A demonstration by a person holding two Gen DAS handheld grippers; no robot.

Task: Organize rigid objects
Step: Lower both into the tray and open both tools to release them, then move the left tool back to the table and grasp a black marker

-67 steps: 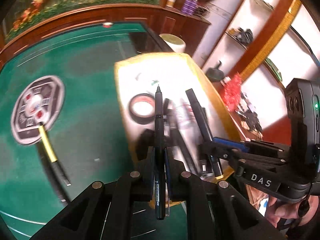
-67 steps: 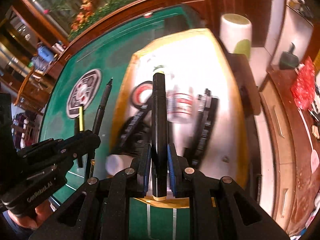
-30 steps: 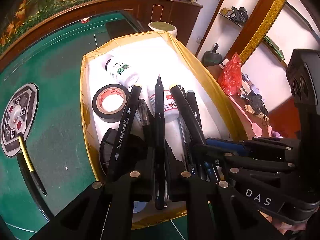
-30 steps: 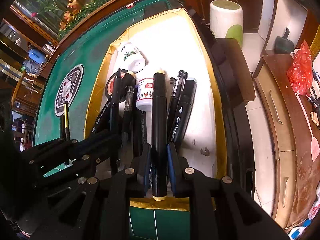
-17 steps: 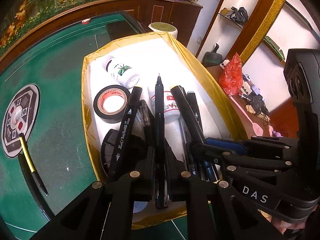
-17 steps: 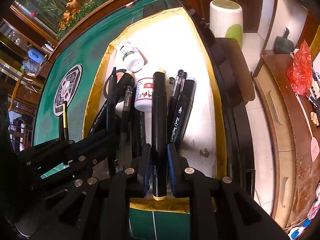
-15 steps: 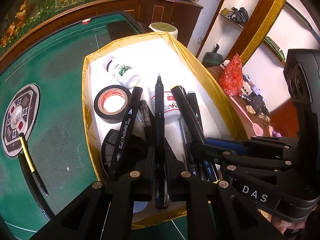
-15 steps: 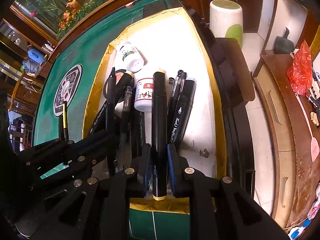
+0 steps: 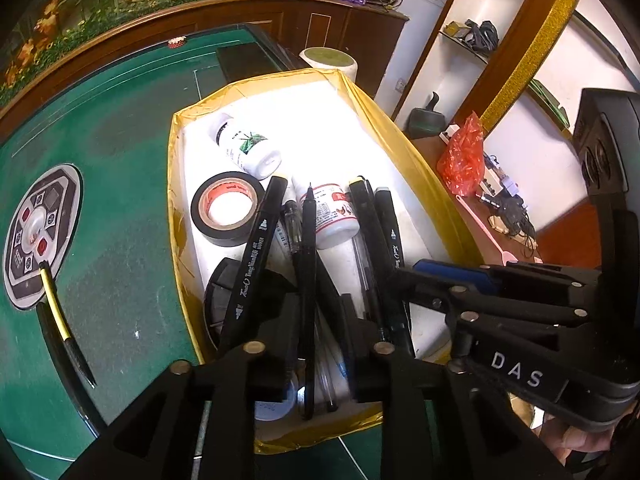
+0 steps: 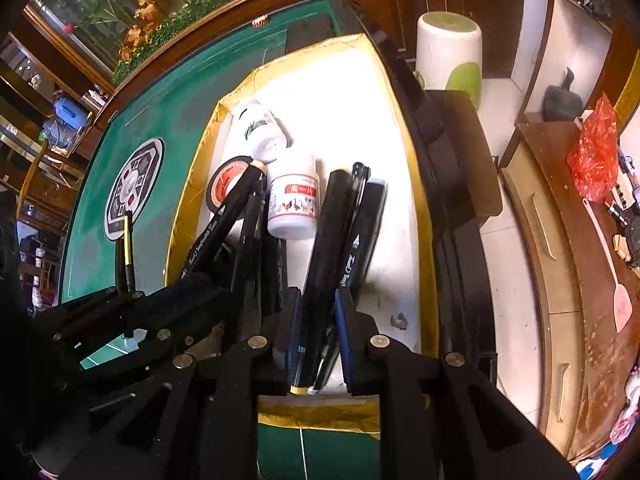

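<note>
Pen (image 9: pixel 308 264) lengthwise in tray (image 9: pixel 404 148), tip away; left gripper (image 9: pixel 318 336), right gripper (image 10: pixel 318 320) released.

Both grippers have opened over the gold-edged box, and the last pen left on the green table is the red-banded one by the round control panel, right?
Not quite: that pen has a yellow band, not red, as the left wrist view shows. The rest holds: the left gripper and right gripper stand open over the box.

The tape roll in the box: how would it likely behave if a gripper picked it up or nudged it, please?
The tape roll lies flat on its face, so a nudge would probably slide it, not roll it. Its ring shape looks stiff enough to pinch through the open core. A marker leans beside it and might shift if it moves.
</note>
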